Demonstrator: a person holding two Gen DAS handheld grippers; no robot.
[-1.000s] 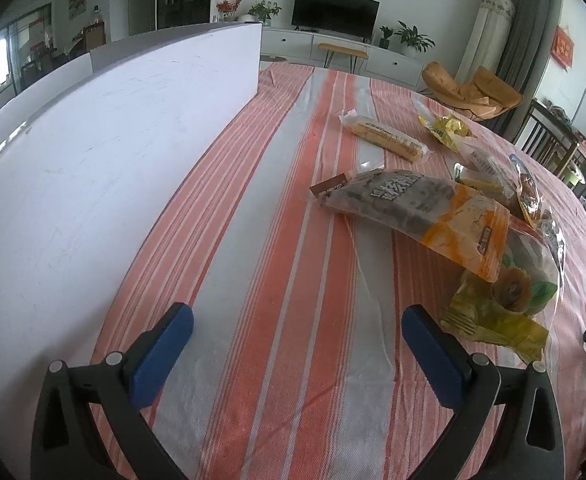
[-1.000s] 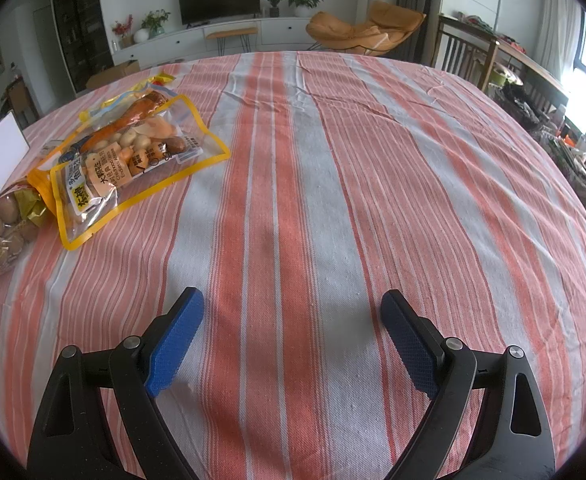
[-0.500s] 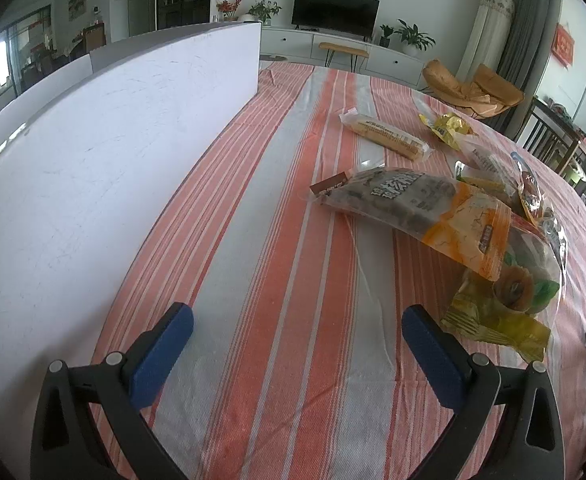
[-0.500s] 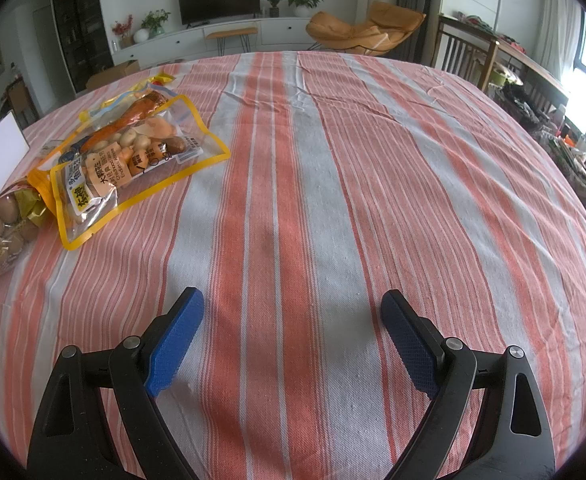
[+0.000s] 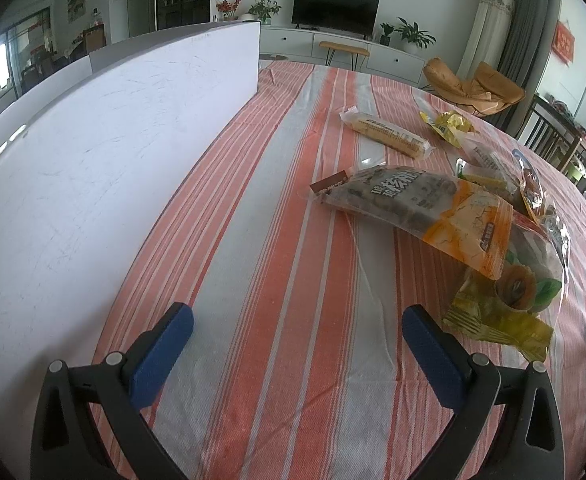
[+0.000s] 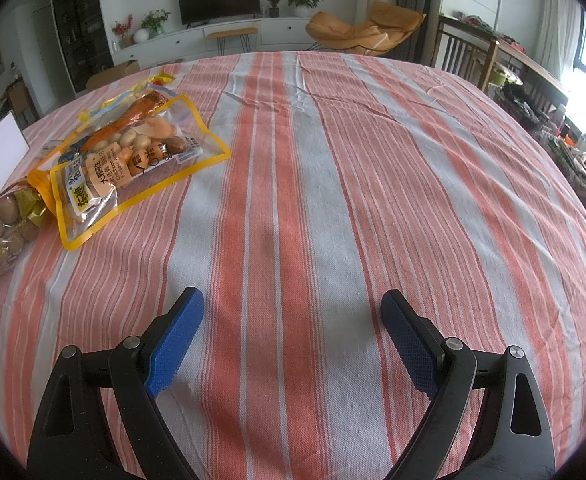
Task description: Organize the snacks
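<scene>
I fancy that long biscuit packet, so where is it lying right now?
In the left wrist view, the long biscuit packet lies far up the striped tablecloth, right of the white board, beside a yellow snack bag.

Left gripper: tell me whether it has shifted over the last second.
No. The left gripper hangs open over the same stripes of the tablecloth, and the white board and the dark snack bag sit at the same places in its view as before.

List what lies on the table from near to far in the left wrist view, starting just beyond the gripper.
Yellow crinkled packet → clear bag with the round orange snack → large grey and orange bag → long wrapped biscuit pack → small yellow packet. The packs behind the large bag overlap too much to place.
</scene>
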